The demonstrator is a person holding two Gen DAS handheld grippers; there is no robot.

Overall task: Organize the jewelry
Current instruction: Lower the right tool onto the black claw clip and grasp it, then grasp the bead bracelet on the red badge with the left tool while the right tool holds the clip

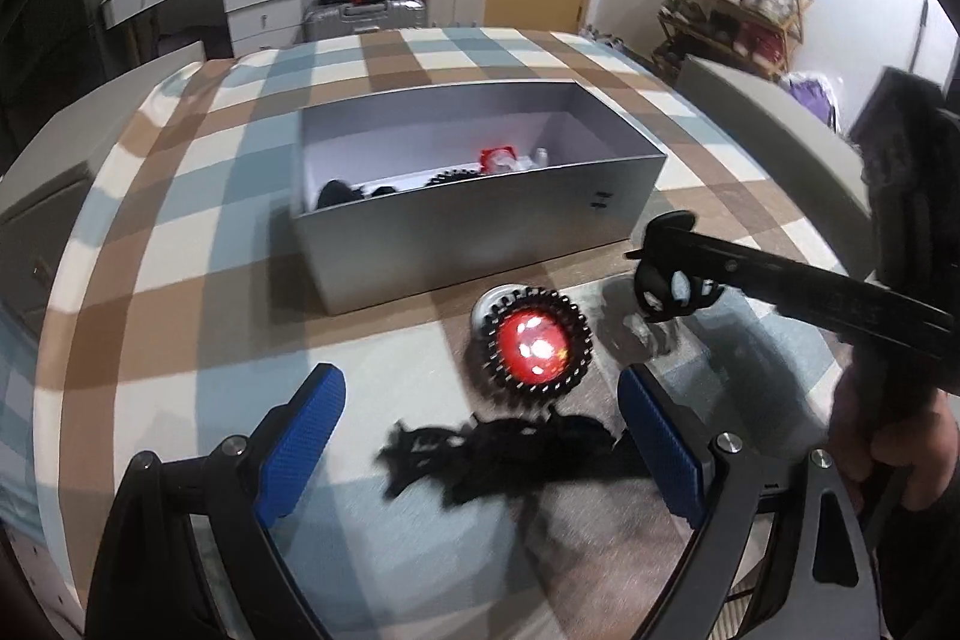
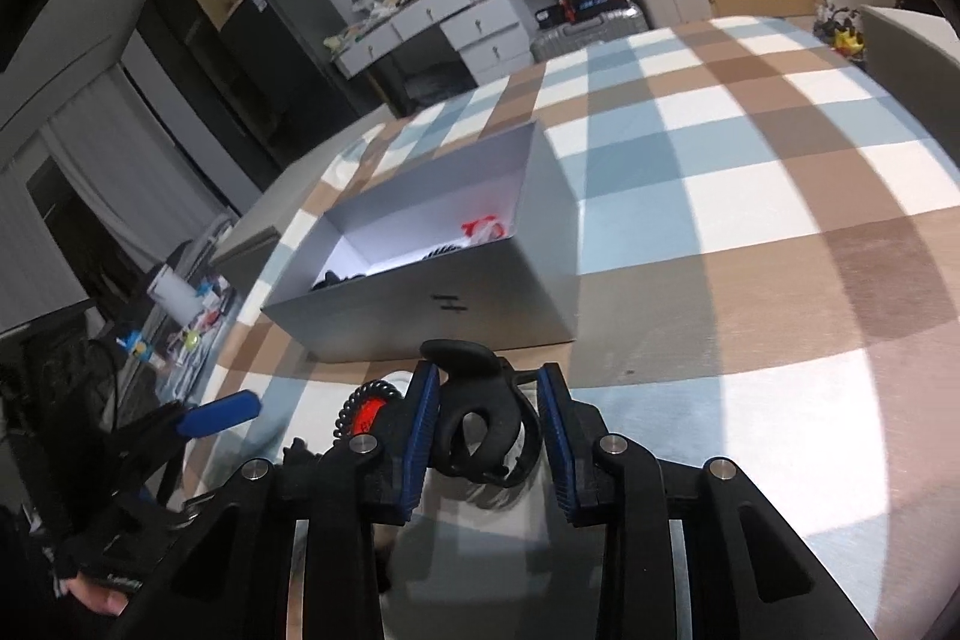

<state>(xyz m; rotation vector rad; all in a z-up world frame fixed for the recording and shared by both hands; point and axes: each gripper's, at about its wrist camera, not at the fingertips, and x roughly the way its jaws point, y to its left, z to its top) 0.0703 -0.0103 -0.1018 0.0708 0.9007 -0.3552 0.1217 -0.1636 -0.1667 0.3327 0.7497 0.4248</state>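
An open grey box (image 1: 480, 220) stands on the checked tablecloth and holds several pieces, black and red-white. My right gripper (image 2: 489, 421) is shut on a black hair claw clip (image 2: 480, 412) and holds it above the cloth near the box's front wall (image 2: 432, 316); it also shows in the left wrist view (image 1: 672, 280). My left gripper (image 1: 480, 436) is open and empty, low over the table. Between its fingers lie a round red piece with a black toothed rim (image 1: 536, 346) and a black lacy piece (image 1: 504, 451). The red piece also shows in the right wrist view (image 2: 366, 409).
A small silver round thing (image 1: 498, 301) lies behind the red piece. A clear small item (image 1: 645, 325) lies under the clip. Grey chairs (image 1: 774, 124) stand at the table's sides. A dresser, suitcase and shoe rack stand beyond the table.
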